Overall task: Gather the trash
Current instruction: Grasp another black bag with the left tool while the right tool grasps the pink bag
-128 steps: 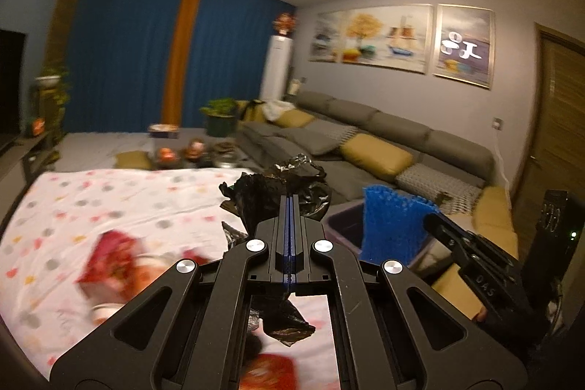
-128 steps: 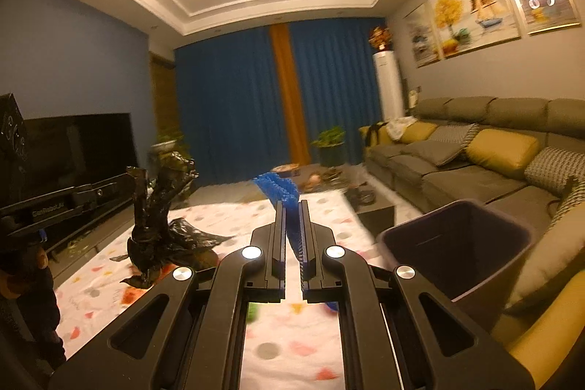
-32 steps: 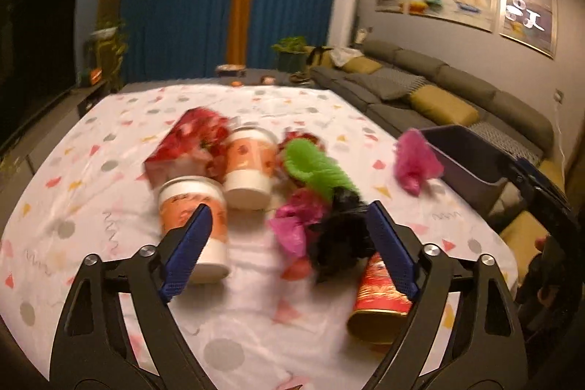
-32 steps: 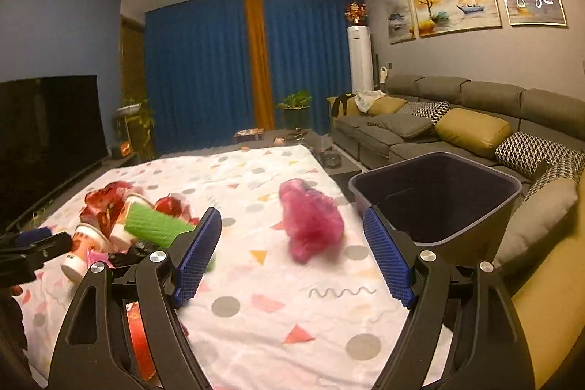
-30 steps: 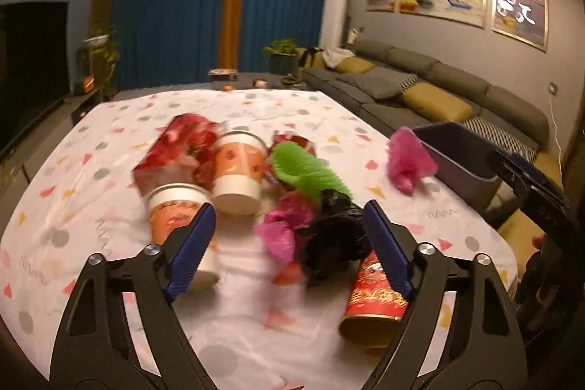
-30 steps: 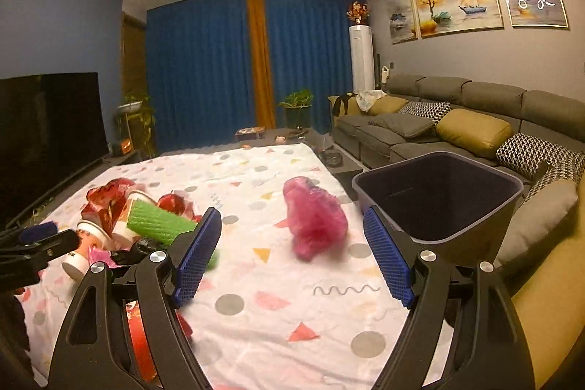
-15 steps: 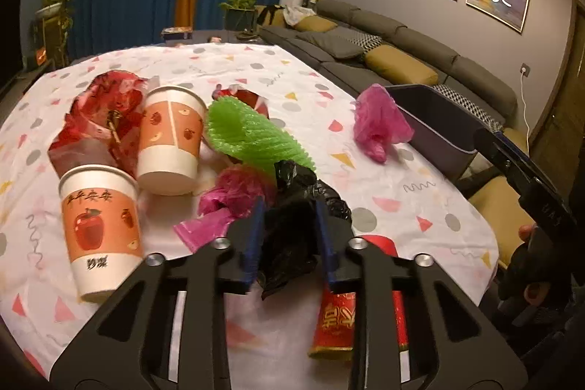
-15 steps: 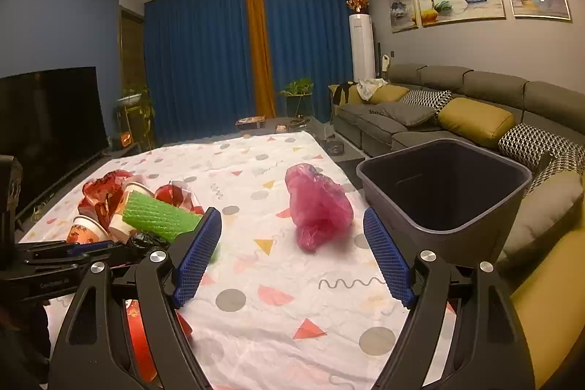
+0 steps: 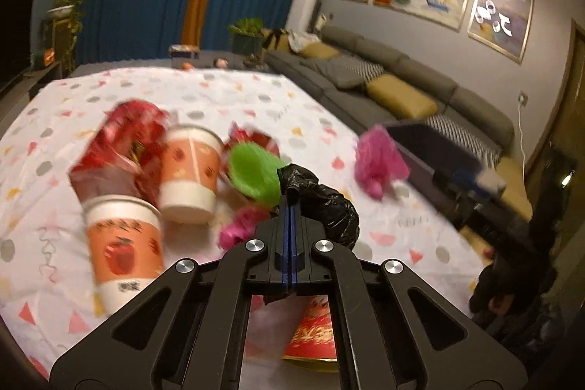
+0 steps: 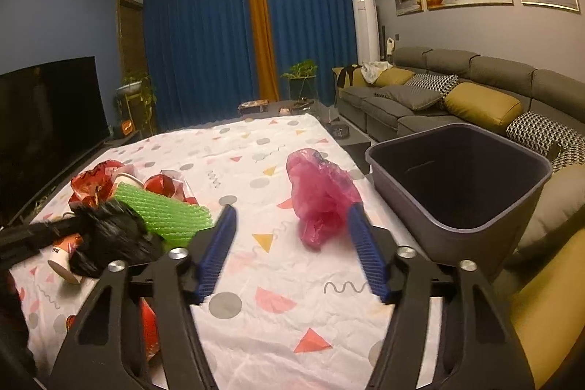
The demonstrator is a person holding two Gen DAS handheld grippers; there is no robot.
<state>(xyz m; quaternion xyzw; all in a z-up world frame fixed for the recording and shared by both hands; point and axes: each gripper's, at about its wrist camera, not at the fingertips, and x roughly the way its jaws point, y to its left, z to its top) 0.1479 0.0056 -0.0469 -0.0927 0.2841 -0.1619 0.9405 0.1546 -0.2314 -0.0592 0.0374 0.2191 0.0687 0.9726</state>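
Left wrist view shows the left gripper (image 9: 290, 207) fully closed, its blue pads pinching a crumpled black plastic bag (image 9: 321, 207) that bulges out above and to the right of the fingers. Right wrist view shows the right gripper (image 10: 292, 229) with its jaws closing; the pink plastic bag (image 10: 321, 196) lies between them near the right pad, and I cannot tell that either pad presses on it yet.

Taking the grey bin (image 10: 526, 185) as landmark: it stands off the table's edge, and the pink bag lies on the dotted tablecloth (image 10: 256, 148) just left of the bin. Farther left of the bin sits the green foam net (image 10: 164, 211), ribbed and springy, then the black bag, and farthest from the bin the paper cups (image 9: 190, 170) and the red foil wrapper (image 9: 120, 148).

Both bags are probably almost weightless, thin film, soft and slippery, collapsing under any pinch. A grip on a thick bunched fold near the middle should hold better than a loose edge, which may slide free. The cups look stiff but crushable and are likely best taken by the rim wall. The bin is smooth rigid plastic with a wide open mouth, so a drop from above its rim should suffice.
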